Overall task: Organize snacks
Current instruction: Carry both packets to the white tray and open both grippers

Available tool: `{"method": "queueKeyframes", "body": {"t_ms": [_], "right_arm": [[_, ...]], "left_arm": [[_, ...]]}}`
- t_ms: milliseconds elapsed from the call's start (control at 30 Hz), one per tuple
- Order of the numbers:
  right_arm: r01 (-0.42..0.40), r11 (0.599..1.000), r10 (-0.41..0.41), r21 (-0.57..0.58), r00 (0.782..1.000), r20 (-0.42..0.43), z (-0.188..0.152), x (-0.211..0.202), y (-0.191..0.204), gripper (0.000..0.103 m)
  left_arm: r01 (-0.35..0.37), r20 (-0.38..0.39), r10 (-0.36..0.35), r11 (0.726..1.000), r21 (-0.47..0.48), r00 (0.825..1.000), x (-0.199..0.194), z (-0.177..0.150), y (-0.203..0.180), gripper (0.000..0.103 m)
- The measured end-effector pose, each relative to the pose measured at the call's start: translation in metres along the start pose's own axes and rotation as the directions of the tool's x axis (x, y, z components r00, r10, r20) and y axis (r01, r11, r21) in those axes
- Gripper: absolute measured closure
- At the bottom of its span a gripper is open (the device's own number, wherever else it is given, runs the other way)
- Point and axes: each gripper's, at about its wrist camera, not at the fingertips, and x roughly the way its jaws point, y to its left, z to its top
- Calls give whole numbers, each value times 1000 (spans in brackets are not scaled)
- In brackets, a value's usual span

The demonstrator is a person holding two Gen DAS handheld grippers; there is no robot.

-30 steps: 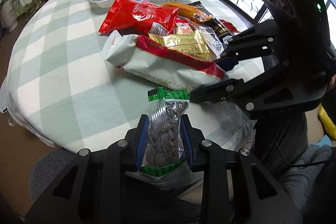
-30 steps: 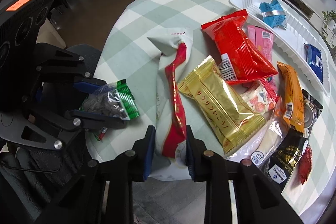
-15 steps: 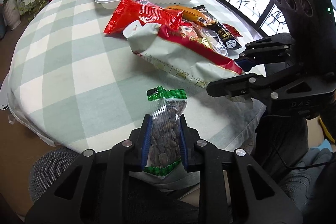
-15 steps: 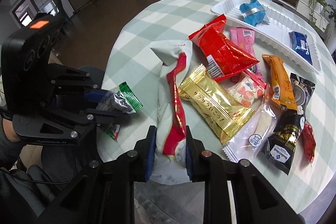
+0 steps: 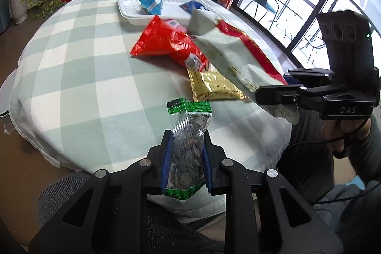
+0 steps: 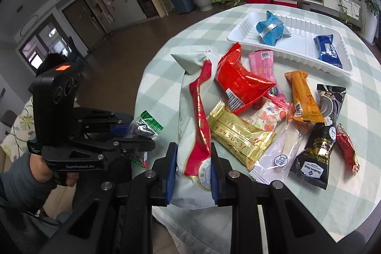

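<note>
My left gripper [image 5: 185, 158] is shut on a clear green-edged bag of dark nuts [image 5: 188, 135], held above the table's near edge; that bag also shows in the right wrist view [image 6: 145, 127]. My right gripper [image 6: 193, 163] is shut on the end of a large white-and-red bag [image 6: 195, 116], lifted off the table and seen from the left wrist view [image 5: 235, 56]. A white tray [image 6: 300, 56] at the far side holds a light blue pack [image 6: 271, 29] and a dark blue pack [image 6: 327, 51].
On the checked tablecloth [image 5: 78, 77] lie a red bag [image 6: 238, 80], gold pack [image 6: 238, 135], pink pack [image 6: 262, 63], orange pack [image 6: 303, 99], black pack [image 6: 319, 151], a clear pack [image 6: 278, 156] and a small red sweet [image 6: 347, 151]. Potted plants and a low shelf stand beyond.
My right gripper has raised the white-and-red bag higher off the table and toward the tray. The left gripper has kept the nut bag in its hold, slightly lifted.
</note>
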Motion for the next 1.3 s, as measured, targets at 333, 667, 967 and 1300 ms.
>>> {"method": "queueKeyframes", "body": {"t_ms": [333, 667, 967, 1300], "right_arm": [[-6, 979, -17, 202, 994, 111, -1, -40, -62, 77], [107, 935, -194, 337, 952, 235, 40, -96, -139, 77], [162, 921, -257, 354, 936, 241, 129, -82, -175, 77], [228, 918, -262, 324, 963, 65, 181, 17, -188, 77]], "left_arm": [[33, 101, -29, 998, -44, 994, -30, 54, 26, 82], [29, 181, -20, 999, -46, 983, -25, 176, 62, 82], [2, 109, 7, 997, -81, 994, 43, 297, 93, 82], [-79, -21, 78, 994, -78, 997, 142, 323, 112, 82]]}}
